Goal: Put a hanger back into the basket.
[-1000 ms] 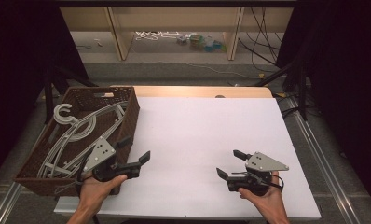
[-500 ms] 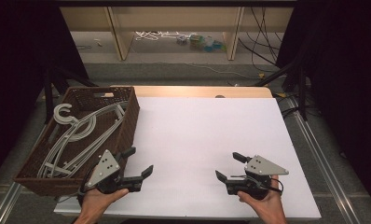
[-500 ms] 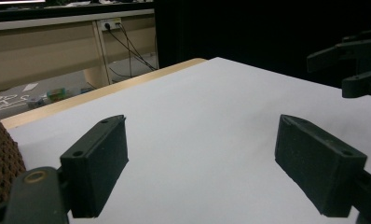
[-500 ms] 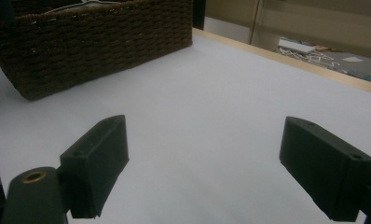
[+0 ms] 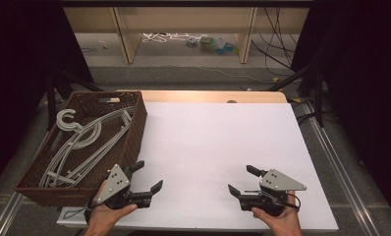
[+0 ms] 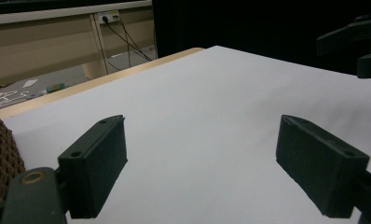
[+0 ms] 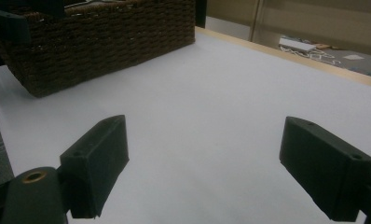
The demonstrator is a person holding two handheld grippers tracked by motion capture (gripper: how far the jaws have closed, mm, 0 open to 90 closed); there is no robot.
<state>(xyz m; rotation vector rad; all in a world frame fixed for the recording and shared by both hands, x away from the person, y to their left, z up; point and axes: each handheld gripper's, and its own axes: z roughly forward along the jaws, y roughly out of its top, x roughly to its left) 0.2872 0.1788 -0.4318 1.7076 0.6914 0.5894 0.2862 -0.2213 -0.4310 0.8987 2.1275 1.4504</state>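
Both grippers, the left gripper (image 5: 147, 177) and the right gripper (image 5: 242, 181), are wide open and hold nothing. I think the left one must next reach into the basket (image 5: 134, 125) on the left for a hanger (image 5: 80, 135).

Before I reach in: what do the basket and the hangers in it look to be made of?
The basket looks like dark brown woven wicker or rattan, matte: the right gripper view shows rows of interlaced strands on its wall. The hangers look like light grey moulded plastic with a smooth, slightly glossy finish, judging by their thick rounded hooks and even colour, though painted metal cannot be ruled out.
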